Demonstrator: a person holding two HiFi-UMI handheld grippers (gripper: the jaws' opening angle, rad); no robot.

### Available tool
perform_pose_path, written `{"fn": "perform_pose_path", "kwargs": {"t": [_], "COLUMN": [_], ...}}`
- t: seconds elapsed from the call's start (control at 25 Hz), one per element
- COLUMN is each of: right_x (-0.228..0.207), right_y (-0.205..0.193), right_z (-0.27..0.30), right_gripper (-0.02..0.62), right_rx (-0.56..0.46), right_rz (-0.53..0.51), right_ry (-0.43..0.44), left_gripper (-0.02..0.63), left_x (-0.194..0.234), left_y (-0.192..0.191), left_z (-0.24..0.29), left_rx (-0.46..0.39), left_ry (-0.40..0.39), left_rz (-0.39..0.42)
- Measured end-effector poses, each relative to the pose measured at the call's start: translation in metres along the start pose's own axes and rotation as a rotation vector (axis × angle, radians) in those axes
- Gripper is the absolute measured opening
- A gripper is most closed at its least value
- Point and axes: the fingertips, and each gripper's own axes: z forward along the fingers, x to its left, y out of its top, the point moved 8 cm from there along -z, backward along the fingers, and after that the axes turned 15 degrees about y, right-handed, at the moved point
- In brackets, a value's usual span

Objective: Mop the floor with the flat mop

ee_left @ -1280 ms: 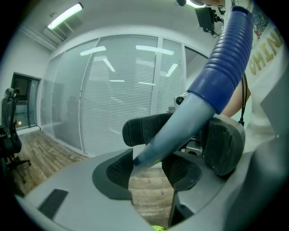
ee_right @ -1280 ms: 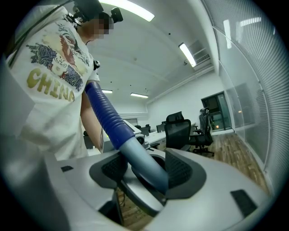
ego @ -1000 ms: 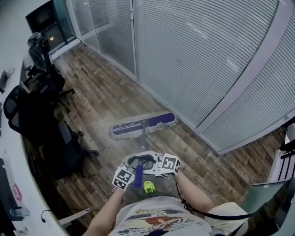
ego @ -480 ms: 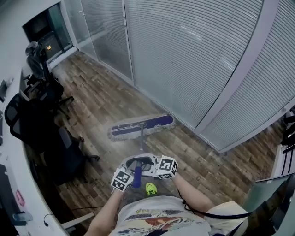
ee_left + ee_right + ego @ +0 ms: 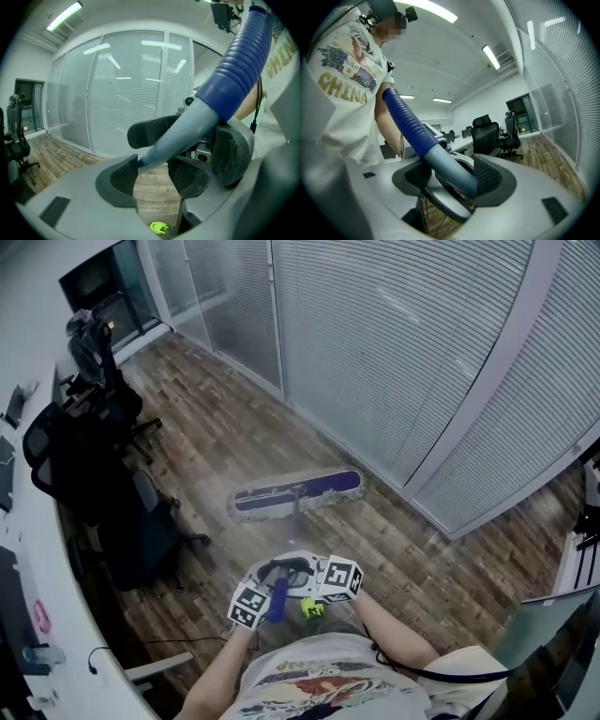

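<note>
The flat mop's head [image 5: 295, 493], blue with a pale fringe, lies on the wooden floor [image 5: 216, 437] ahead of me, near the foot of the glass wall. Its grey handle [image 5: 295, 529] rises toward me and ends in a ribbed blue grip [image 5: 278, 596]. My left gripper [image 5: 274, 574] and right gripper [image 5: 302, 570] face each other, both shut on the handle just above the blue grip. In the left gripper view the handle [image 5: 187, 126] crosses the left gripper [image 5: 154, 174]. In the right gripper view the handle [image 5: 440, 159] sits between the pads of the right gripper [image 5: 452, 177].
A blinded glass wall [image 5: 394, 352] runs along the right and far side. Black office chairs [image 5: 84, 474] crowd the left, next to a white desk [image 5: 28, 596]. My yellow shoe [image 5: 312, 607] shows under the grippers. A cable [image 5: 441, 676] hangs at my right arm.
The floor and chairs have slid slightly up the head view while the mop head stays in front of me. Both grippers keep their hold on the handle.
</note>
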Motion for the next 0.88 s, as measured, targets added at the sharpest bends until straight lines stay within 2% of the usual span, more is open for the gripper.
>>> {"fn": "perform_pose_path", "kwargs": {"t": [0.64, 0.88], "right_x": [0.221, 0.285], "right_y": [-0.052, -0.065], "right_z": [0.109, 0.14], "right_gripper": [0.253, 0.252], "right_rx": [-0.029, -0.038], "right_rz": [0.0, -0.01], "right_ry": [-0.044, -0.056], "left_gripper": [0.186, 0.184], "left_x": [-0.115, -0.148], "left_y": [-0.095, -0.121], "left_z": [-0.198, -0.256], "left_rx": [0.008, 0.005], "left_ry": [-0.034, -0.043], "left_rz": [0.027, 0.044]}}
